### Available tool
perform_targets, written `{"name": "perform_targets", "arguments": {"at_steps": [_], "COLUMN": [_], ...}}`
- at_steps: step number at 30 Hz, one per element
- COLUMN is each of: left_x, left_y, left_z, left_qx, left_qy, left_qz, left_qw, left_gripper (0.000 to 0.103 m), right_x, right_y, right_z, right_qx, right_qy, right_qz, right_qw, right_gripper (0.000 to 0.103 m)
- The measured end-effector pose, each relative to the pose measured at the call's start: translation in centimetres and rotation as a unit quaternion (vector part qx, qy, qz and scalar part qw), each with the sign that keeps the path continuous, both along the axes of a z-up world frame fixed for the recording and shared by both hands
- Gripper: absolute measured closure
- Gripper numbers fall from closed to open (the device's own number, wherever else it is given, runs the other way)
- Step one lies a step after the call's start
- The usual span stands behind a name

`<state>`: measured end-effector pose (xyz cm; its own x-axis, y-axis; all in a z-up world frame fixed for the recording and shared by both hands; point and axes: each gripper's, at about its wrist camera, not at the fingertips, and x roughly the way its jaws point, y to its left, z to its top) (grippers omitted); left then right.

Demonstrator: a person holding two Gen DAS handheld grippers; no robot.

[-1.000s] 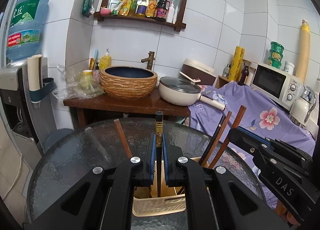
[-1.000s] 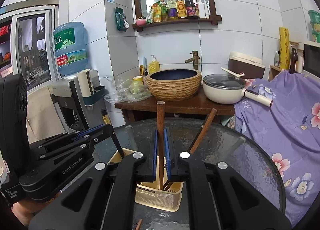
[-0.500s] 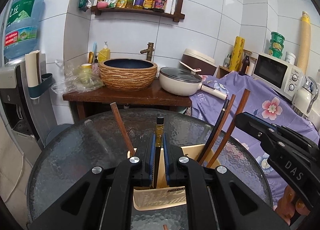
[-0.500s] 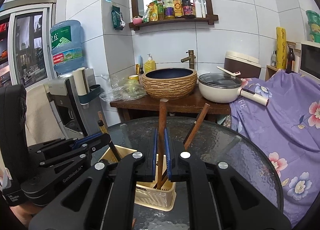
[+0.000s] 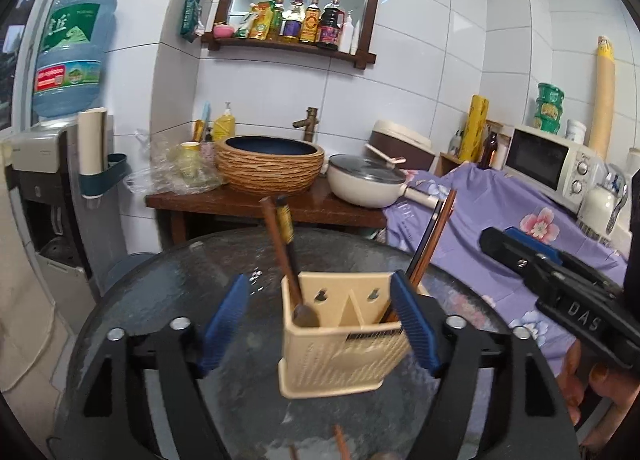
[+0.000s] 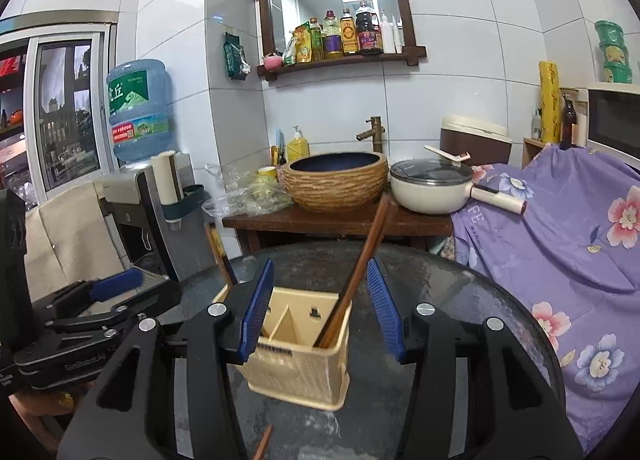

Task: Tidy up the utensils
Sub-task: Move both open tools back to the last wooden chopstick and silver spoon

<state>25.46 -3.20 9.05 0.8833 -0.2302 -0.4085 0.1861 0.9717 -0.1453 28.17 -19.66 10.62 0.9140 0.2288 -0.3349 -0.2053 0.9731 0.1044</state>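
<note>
Cream utensil holder (image 5: 340, 334), standing on the round glass table (image 5: 172, 300) directly ahead of both tools and divided into two compartments. Seen along the left gripper (image 5: 320, 324), the near-left compartment holds a wooden spoon (image 5: 280, 252) and a dark chopstick with a gold band (image 5: 286, 228), both leaning up and away. The far-right compartment holds brown chopsticks (image 6: 360, 260), leaning up and to the right.

The left gripper's jaws are opening, wide apart and straddling the holder without pressing on it. The right gripper (image 6: 320, 312) is likewise opening, the brown chopsticks rising free between its pads.

More utensils (only brown tips show) lie on the glass just below each tool, at the frame's bottom edge (image 5: 340, 436). Their length, number and long axis are cut off. Both grippers seem about equally near, so the nearer hand cannot be told.
</note>
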Motion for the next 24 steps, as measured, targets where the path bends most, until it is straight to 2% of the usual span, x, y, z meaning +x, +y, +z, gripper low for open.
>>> {"name": "perform_targets", "arguments": {"at_steps": [3,8,14,21,24], "left_x": [-1.4,-3.1,-4.2,-5.1,-5.2], "left_y": [0.6,1.6,3.1,3.3,3.3], "left_z": [-1.8,-6.1,-10.3,-13.1,-13.8], "left_qx": [0.024,0.07,0.069,0.07,0.06], "left_qy": [0.02,0.076,0.138,0.18,0.194], "left_qz": [0.003,0.005,0.012,0.004,-0.003], "left_qw": [0.9995,0.9946,0.988,0.9812,0.9791], "left_gripper": [0.017,0.016,0.019,0.033,0.039], "right_x": [-1.6,-3.0,-4.6,-5.8,-6.1], "right_y": [0.6,1.3,2.6,3.6,4.0], "right_z": [-2.6,-7.5,-12.9,-16.3,-17.3], "right_qx": [-0.026,-0.062,-0.091,-0.072,-0.081], "right_qy": [0.042,0.122,0.194,0.259,0.272], "right_qz": [0.002,0.011,0.022,0.046,0.045], "right_qw": [0.999,0.991,0.976,0.962,0.958], "right_gripper": [0.053,0.053,0.053,0.053,0.053]}}
